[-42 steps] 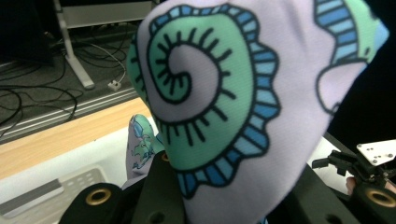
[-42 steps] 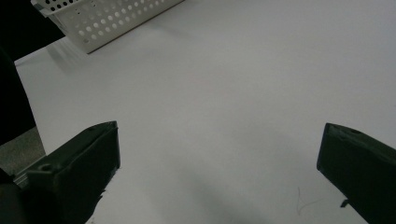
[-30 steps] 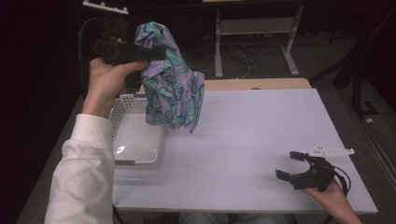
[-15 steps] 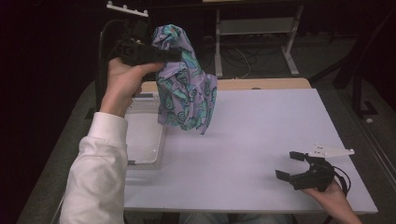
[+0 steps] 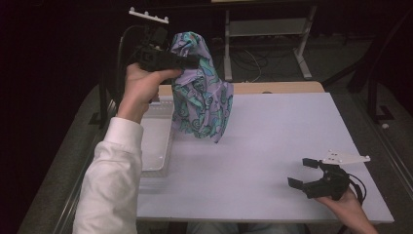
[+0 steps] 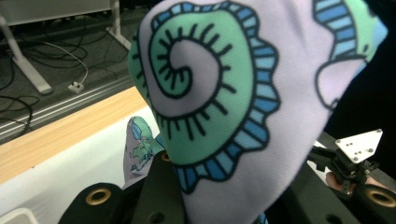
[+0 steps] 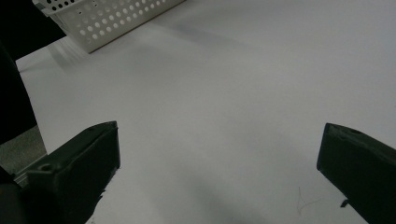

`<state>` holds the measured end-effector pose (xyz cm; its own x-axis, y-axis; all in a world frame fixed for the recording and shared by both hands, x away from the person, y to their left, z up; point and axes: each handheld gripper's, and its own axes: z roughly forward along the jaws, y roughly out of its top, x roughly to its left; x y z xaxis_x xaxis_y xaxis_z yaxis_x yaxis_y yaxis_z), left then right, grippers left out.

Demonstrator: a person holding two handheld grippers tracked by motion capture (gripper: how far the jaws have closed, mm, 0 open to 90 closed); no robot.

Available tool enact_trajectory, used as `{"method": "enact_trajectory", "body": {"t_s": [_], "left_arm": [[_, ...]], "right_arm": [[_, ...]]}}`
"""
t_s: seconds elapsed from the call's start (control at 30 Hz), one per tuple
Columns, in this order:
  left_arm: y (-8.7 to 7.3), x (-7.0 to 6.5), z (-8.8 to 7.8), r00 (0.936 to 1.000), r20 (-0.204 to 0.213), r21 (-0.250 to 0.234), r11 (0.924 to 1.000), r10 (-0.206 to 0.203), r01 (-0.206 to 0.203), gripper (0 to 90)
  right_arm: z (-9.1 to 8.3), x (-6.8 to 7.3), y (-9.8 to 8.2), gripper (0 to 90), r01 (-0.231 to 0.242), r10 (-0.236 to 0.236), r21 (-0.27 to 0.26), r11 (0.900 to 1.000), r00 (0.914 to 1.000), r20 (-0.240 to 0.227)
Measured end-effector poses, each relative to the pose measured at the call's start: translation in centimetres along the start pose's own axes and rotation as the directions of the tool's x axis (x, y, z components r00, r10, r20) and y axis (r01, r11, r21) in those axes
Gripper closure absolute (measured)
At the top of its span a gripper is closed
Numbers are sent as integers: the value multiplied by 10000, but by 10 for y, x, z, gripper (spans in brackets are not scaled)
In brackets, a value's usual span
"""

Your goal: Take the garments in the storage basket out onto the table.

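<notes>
basket [image 5: 156, 141]: white, perforated, at table's left edge | left gripper [image 5: 192, 61]: raised above the basket's far end, jaws clamped on patterned cloth [image 5: 202, 102] | cloth: lilac with teal swirls, hanging off the jaws, lower end over white table [image 5: 272, 146] | right gripper [image 5: 304, 175]: low at near right corner, 2 jaws spread, nothing between.

White long sleeve [image 5: 109, 185]; black two-jaw claws with grey three-cornered plates [image 5: 347, 158].
</notes>
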<state>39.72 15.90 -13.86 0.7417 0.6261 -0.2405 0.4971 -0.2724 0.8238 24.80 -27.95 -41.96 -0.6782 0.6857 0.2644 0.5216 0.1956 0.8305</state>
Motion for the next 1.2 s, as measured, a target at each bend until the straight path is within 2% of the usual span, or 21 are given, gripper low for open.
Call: {"method": "enact_trajectory", "body": {"t_s": [0.5, 0.8, 1.2], "left_arm": [[-10, 2, 33, 9981, 613, 26, 10000, 83, -84, 749], [-16, 3, 50, 9963, 845, 133, 9998, 135, -146, 749], [-27, 7, 72, 9935, 1139, 360, 9994, -28, -13, 749]], "right_arm": [[0, 0, 0, 0, 71, -71, -6, 10000, 10000, -19], [0, 0, 0, 0, 76, -76, -12, 10000, 10000, -28], [-1, 0, 0, 0, 89, -89, -29, 10000, 10000, -24]]}}
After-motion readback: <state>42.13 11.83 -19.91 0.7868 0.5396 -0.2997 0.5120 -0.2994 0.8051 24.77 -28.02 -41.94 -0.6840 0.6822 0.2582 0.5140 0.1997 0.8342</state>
